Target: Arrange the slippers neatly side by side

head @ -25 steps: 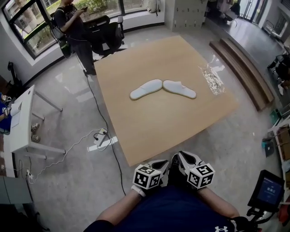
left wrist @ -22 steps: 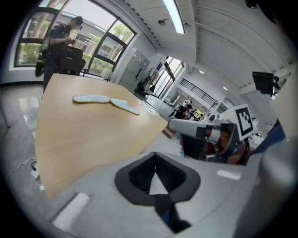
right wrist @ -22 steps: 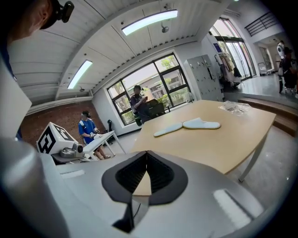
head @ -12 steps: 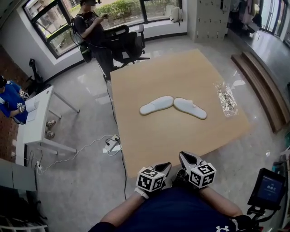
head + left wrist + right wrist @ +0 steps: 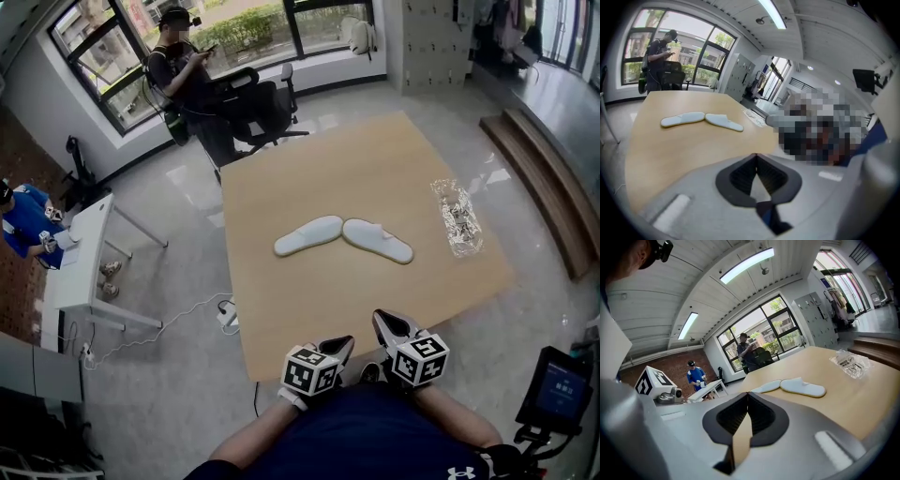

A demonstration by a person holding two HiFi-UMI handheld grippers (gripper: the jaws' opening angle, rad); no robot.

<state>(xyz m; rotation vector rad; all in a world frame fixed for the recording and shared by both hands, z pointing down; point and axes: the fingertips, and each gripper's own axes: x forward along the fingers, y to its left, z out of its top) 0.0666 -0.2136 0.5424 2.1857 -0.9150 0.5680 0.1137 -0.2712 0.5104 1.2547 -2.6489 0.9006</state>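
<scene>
Two white slippers lie in the middle of the wooden table (image 5: 281, 309), meeting end to end in a shallow V: the left slipper (image 5: 307, 235) and the right slipper (image 5: 377, 240). They also show as the left slipper (image 5: 683, 119) and right slipper (image 5: 723, 122), and from the other side as the right slipper (image 5: 803, 388) with the left slipper (image 5: 766, 386) behind it. My left gripper (image 5: 341, 345) and right gripper (image 5: 380, 322) are held close to my body at the table's near edge, well short of the slippers. Both are shut with nothing between their jaws.
A clear plastic bag (image 5: 456, 217) lies at the table's right side. A person (image 5: 183, 70) stands by a black office chair (image 5: 253, 98) beyond the far left corner. A white desk (image 5: 80, 258) and floor cables (image 5: 169, 319) are at the left; a screen (image 5: 560, 389) at the lower right.
The head view has tilted and shifted, so the table and slippers sit a little lower and more to the left in the frame. The grippers stay shut near my body.
</scene>
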